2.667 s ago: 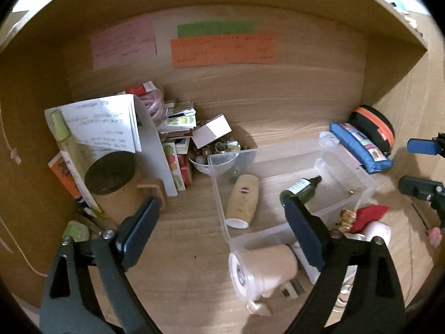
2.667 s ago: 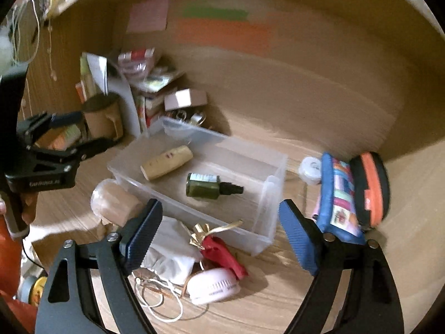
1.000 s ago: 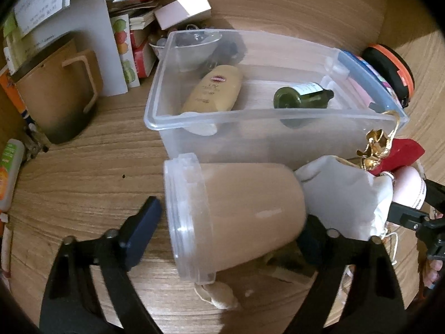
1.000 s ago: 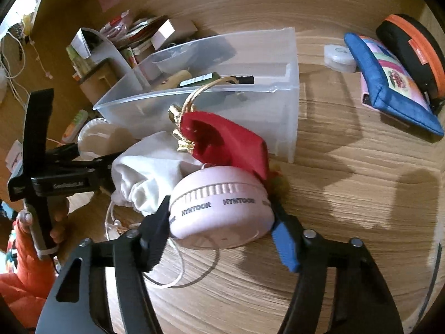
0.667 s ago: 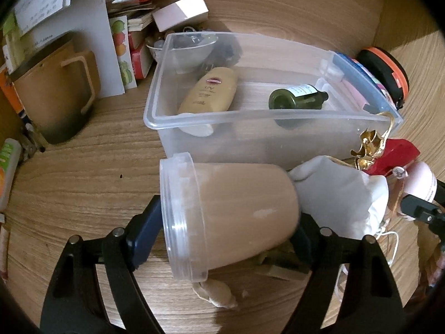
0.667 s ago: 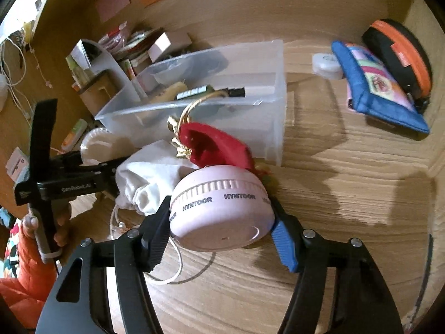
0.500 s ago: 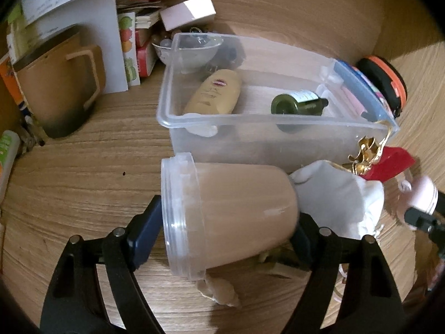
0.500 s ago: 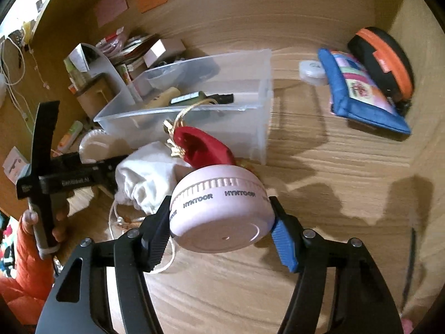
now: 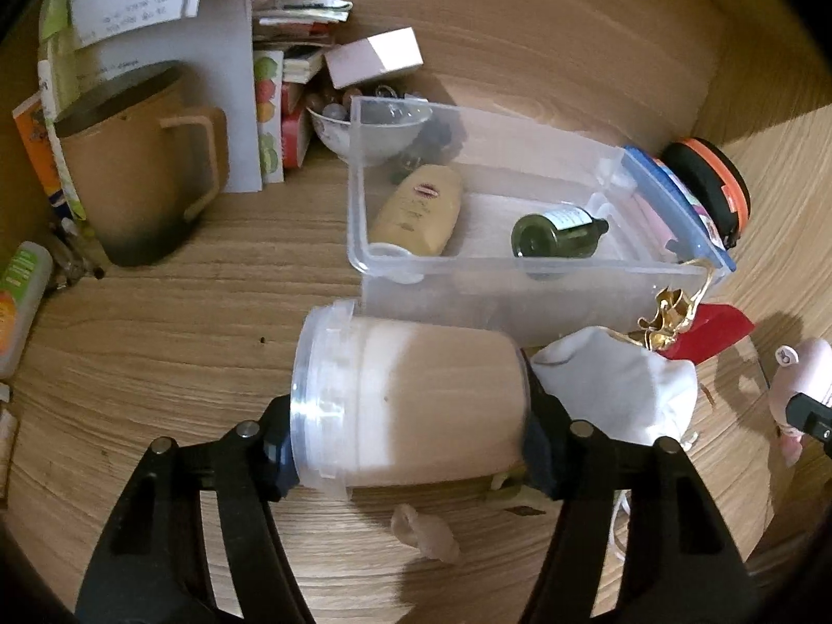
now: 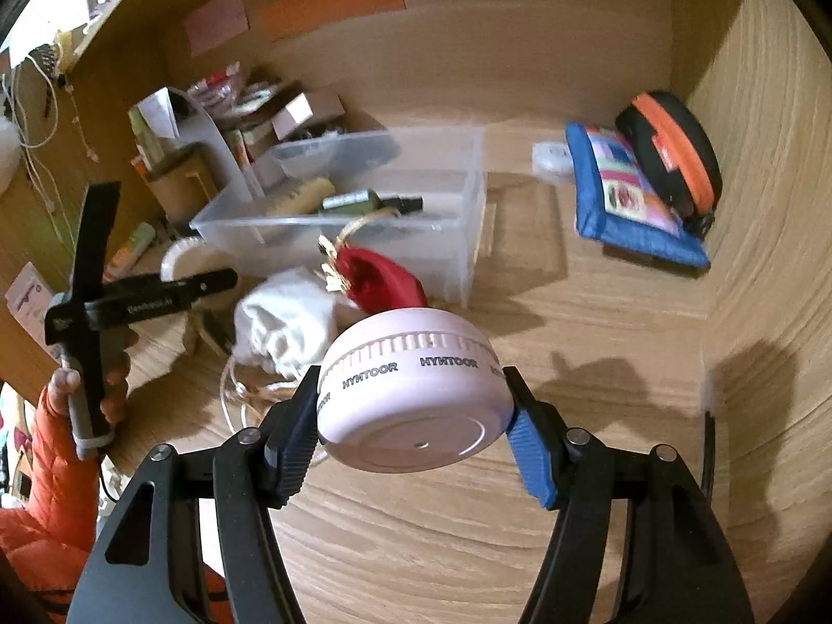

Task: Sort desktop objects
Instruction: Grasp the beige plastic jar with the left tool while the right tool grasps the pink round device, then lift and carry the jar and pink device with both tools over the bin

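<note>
Left tongs clamped on a clear-lidded jar lying sideways, lid toward frame left, lower centre of the left wrist view, just in front of the clear plastic bin. Whether the jar rests on the tabletop or is lifted: cannot tell. Bin sits centre frame; inside it a cream tube on the left and a dark green bottle on the right, both lying down. White cloth pouch just right of the jar, touching its base end. Red and gold item beside the pouch, against the bin's front right corner. Brown mug at left of frame, white bowl behind the bin's far left corner.

Right tongs clamped on a round pink case marked HYNTOOR, lower centre of the right wrist view, held above the tabletop. Behind it the pouch, red item and bin sit mid-frame. Blue pouch and black-orange case at upper right, touching each other, well apart from the bin. Left tongs with the jar visible at the left edge.
</note>
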`<move>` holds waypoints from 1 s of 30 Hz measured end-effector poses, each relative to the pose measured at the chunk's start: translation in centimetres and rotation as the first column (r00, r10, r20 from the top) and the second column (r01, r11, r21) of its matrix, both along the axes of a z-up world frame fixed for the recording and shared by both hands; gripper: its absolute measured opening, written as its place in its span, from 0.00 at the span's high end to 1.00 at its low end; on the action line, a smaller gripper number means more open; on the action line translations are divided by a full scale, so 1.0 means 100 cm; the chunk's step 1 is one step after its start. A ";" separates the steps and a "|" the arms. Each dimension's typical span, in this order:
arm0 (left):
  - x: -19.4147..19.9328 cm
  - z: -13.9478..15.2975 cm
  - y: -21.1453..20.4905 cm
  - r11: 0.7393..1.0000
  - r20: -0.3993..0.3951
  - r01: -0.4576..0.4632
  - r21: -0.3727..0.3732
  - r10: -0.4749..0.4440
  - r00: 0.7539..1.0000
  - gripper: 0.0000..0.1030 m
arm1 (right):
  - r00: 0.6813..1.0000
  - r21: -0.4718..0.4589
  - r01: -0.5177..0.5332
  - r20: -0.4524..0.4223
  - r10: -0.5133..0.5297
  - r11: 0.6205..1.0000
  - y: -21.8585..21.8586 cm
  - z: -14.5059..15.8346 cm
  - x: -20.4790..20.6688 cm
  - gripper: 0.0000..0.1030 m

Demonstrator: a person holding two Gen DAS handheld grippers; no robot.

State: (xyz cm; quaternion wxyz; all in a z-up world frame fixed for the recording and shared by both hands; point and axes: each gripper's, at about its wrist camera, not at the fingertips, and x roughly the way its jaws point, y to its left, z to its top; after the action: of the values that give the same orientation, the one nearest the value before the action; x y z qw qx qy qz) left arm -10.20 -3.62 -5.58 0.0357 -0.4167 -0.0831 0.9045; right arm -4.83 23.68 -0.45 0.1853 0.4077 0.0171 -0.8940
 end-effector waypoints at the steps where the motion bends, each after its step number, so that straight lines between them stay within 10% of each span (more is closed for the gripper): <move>1: 0.000 0.001 -0.001 1.000 -0.004 0.001 0.001 -0.001 1.000 0.36 | 1.000 -0.004 -0.004 -0.004 0.004 1.000 -0.002 0.002 0.000 0.40; 30: 0.015 0.067 -0.023 0.997 -0.144 -0.054 -0.064 0.044 0.989 0.36 | 0.993 -0.133 -0.089 -0.092 0.077 0.987 -0.032 0.047 -0.043 0.40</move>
State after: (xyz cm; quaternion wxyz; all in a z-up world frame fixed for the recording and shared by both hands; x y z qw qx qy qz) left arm -8.73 -5.93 1.10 0.0053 -0.3500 -0.0600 0.9348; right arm -9.16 20.48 4.28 0.2490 0.3538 -0.0191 -0.9014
